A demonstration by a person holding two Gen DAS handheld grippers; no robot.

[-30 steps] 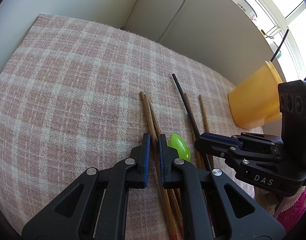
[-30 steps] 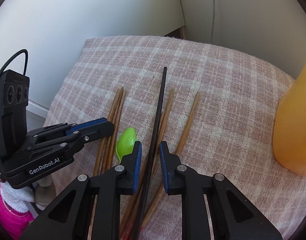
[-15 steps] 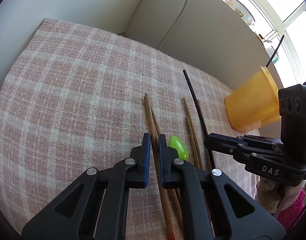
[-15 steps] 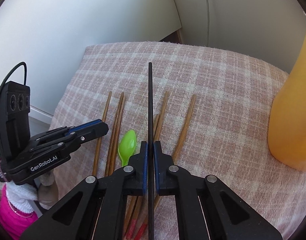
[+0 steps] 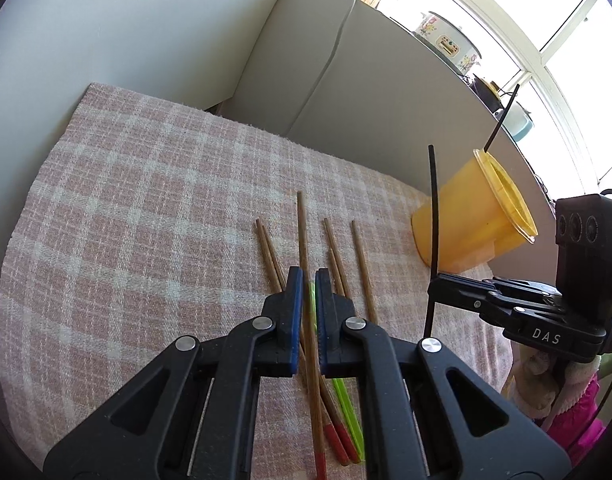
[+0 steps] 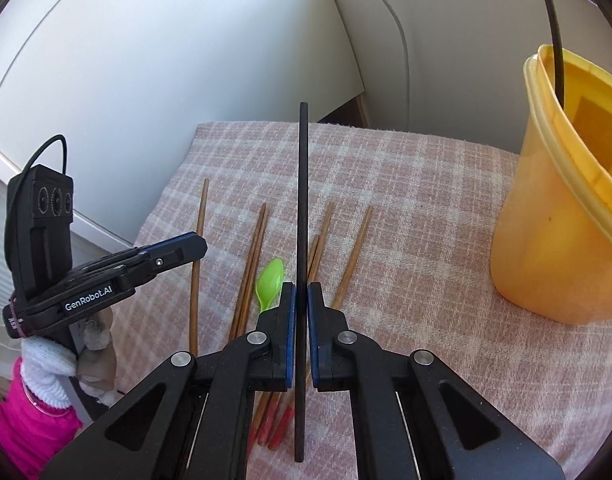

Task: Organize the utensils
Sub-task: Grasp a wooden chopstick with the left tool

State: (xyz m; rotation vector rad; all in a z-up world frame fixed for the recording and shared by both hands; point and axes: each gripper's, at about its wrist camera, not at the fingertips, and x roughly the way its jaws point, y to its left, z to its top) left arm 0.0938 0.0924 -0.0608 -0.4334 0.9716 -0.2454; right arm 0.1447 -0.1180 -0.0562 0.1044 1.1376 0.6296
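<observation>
Right gripper [image 6: 300,300] pinches a thin matte-black chopstick [image 6: 303,200], lifted off the cloth. Left gripper [image 5: 309,280] clamps a brown wooden chopstick [image 5: 302,232], raised. Loose wooden chopsticks [image 5: 359,268], red-tipped, and a glossy lime plastic spoon [image 6: 269,284] lie on woven pink-plaid cloth [image 5: 146,208]. Beyond, a translucent yellow plastic tub [image 6: 561,216] stands.

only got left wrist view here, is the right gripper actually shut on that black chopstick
observer: yes, in the right wrist view both pads of the right gripper press the black chopstick, which points straight ahead.
operator: whats the green thing on the cloth
observer: a green spoon, bowl pointing away, lying among the brown chopsticks.
operator: anything in the yellow cup
observer: looking into the yellow cup, only a second black stick shows, leaning at the rim.
</observation>
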